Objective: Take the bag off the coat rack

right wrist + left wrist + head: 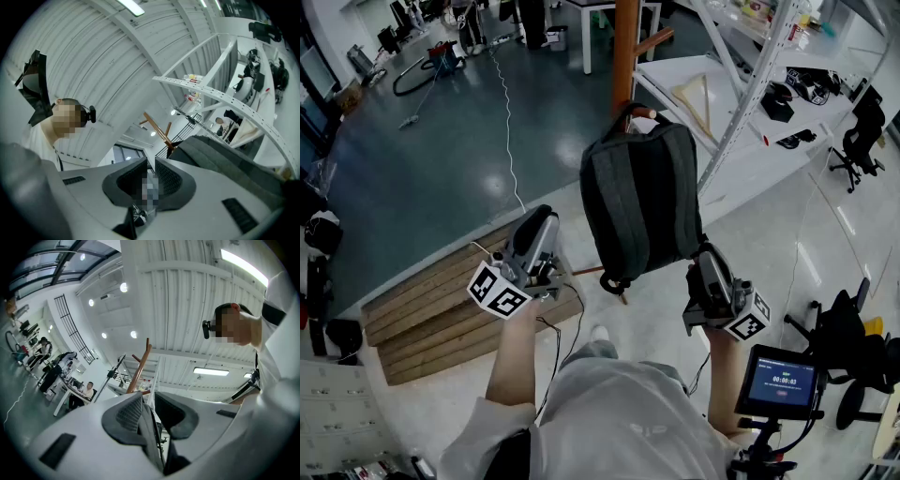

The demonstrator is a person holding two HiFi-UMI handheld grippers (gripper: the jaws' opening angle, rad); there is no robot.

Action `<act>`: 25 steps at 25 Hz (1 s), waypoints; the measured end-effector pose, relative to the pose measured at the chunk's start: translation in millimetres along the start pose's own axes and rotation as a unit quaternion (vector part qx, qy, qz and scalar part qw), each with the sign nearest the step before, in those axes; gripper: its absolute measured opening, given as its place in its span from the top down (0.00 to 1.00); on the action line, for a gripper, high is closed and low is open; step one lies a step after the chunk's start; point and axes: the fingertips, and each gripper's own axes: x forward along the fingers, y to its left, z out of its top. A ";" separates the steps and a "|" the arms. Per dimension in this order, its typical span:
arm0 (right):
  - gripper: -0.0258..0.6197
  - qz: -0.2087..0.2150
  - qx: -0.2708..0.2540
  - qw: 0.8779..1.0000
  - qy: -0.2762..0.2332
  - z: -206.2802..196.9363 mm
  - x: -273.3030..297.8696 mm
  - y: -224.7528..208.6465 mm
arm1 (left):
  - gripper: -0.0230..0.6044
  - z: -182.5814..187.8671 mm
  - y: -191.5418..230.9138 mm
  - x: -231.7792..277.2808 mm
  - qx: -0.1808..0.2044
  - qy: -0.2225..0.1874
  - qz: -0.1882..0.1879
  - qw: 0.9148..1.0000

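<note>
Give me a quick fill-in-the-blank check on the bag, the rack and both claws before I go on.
1. The backpack hangs from the coat rack by its top ___.
2. The left claw, away from the backpack, has its jaws ___.
3. In the head view, the right claw is by the backpack's lower ___ corner.
Missing words: handle; shut; right.

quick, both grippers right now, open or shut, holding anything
left gripper: shut, holding nothing
right gripper: open, holding nothing
</note>
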 end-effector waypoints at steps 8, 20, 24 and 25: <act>0.91 0.006 -0.158 0.985 0.070 52.7 96.2 -36.0 | 0.64 48.9 59.3 175.1 0.076 0.076 -0.101 0.989; 0.91 0.031 -0.296 0.934 0.200 69.0 157.8 -73.3 | 0.56 31.7 52.3 303.2 0.118 0.230 -0.179 0.949; 0.91 0.058 -0.378 0.887 0.259 63.5 188.6 -78.9 | 0.73 28.5 46.1 307.0 0.120 0.258 -0.198 0.938; 0.91 0.064 -0.399 0.872 0.277 58.7 196.2 -79.7 | 0.73 27.4 47.0 306.2 0.111 0.260 -0.194 0.939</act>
